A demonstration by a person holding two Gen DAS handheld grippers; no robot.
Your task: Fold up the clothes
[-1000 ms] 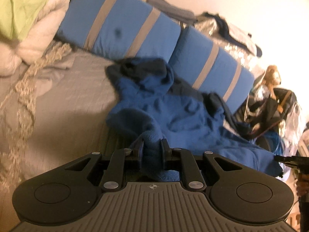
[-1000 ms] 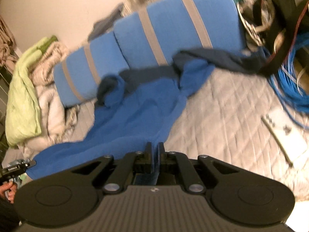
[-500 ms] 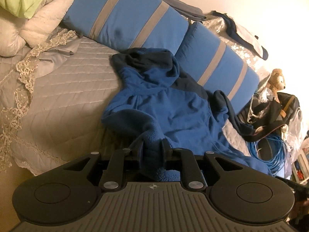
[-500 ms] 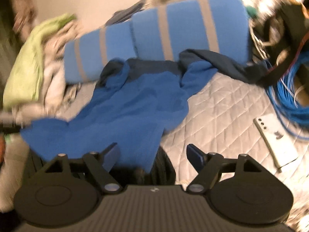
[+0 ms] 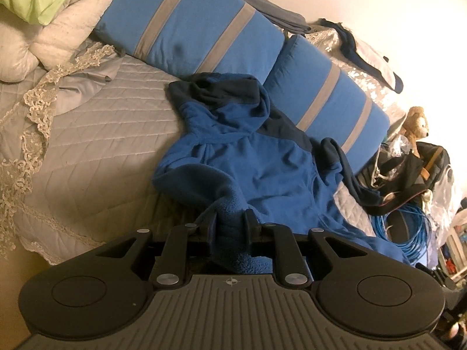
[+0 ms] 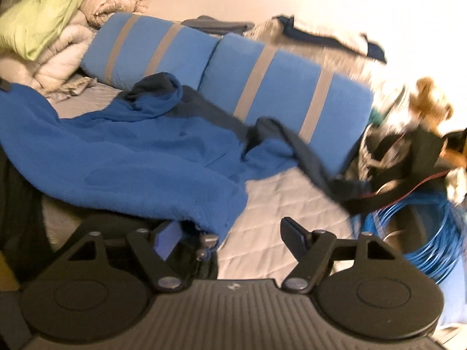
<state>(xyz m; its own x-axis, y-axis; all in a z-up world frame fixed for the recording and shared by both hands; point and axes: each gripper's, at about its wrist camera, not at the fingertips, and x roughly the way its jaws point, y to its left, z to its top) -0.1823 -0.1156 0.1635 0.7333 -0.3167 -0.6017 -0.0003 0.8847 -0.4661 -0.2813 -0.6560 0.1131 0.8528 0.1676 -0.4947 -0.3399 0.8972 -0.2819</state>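
Observation:
A blue fleece hoodie [image 5: 256, 163] with a dark navy hood and sleeve lies spread across the grey quilted bed [image 5: 96, 134], its hood against the pillows. My left gripper [image 5: 230, 221] is shut on a bunched fold of the hoodie's hem near the bed's front edge. In the right wrist view the hoodie [image 6: 125, 157] drapes leftward, and its hem corner hangs over the left finger of my right gripper [image 6: 230, 230], which is open with its fingers wide apart. The navy sleeve [image 6: 306, 157] trails toward the right edge of the bed.
Two blue pillows with grey stripes [image 5: 204, 29] line the back of the bed. White and green bedding [image 5: 43, 8] is piled at the left. A coil of blue cable [image 6: 420, 233], dark bags [image 5: 414, 175] and a teddy bear [image 5: 414, 122] crowd the right side.
My right gripper went from shut on the hoodie's hem to open, and its view swung right. My left gripper kept its hold and drew back, showing more of the bed.

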